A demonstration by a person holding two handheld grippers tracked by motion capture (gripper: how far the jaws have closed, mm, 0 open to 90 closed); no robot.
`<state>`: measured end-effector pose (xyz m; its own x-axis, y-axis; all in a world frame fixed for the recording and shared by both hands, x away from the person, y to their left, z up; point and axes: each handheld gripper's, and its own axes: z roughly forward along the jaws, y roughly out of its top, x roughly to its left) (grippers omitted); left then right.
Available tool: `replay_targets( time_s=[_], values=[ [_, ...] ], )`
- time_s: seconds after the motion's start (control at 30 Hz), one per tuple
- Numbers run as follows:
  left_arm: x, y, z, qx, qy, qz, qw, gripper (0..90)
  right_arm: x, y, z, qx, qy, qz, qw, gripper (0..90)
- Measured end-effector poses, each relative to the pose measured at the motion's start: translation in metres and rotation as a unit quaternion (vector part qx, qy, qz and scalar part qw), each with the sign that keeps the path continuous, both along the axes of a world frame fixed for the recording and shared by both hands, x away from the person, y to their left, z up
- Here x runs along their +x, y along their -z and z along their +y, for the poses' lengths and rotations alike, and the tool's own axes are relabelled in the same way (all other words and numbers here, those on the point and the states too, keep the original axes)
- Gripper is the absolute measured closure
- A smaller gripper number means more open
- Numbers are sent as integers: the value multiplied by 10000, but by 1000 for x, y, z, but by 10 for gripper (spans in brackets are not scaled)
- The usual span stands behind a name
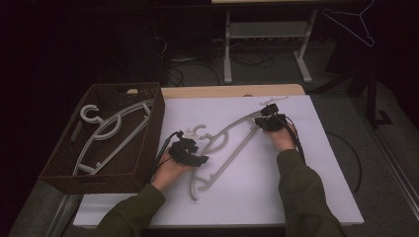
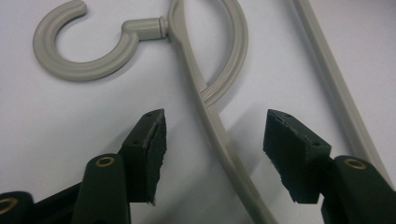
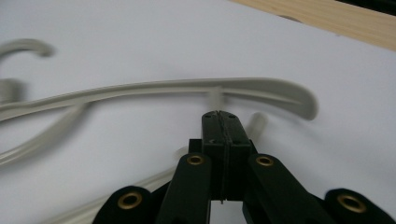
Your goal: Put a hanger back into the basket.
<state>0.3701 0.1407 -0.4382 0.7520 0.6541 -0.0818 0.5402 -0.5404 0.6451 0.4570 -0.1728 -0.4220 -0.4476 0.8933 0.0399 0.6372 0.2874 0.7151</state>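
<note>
place: lab or workshop; cues: dark room; floor cables (image 1: 197, 64); metal-legged bench (image 1: 267, 29); white-covered table (image 1: 316, 163)

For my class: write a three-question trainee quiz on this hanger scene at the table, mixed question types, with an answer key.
1. True or false: the left tongs are clamped on the hanger lying on the white table.
2. Where does the second hanger lie? A) in the brown basket B) on the floor C) across the person's sleeve
3. How do the jaws of the right tongs stand?

Key: 1 false, the jaws stand apart with the hanger's arm between them, untouched; 2 A; 3 pressed together, with nothing seen between them.
</note>
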Motion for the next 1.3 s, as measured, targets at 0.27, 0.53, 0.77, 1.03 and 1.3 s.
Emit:
replay_targets(
  time_s=[0.27,0.53,0.77,1.03,1.3],
  values=[
    [-1,1,-2,-63,-44,1,10000,345,34,10,11,-456,14,154,9988,899],
    [-1,0,-1,-10,-26,-13,10000,338,41,14,19,-900,-144,382,9951,900],
    [-3,0,-3,26,15,-3,10000,337,23,12,6,-1002,-182,674,9925,900],
    [-9,-1,-7,-3,168,36,9999,333,-14,12,-20,-803,-151,758,9938,900],
    [-15,-3,-12,-91,285,32,9995,333,-44,8,-42,-504,-179,444,9976,899]
  ],
)
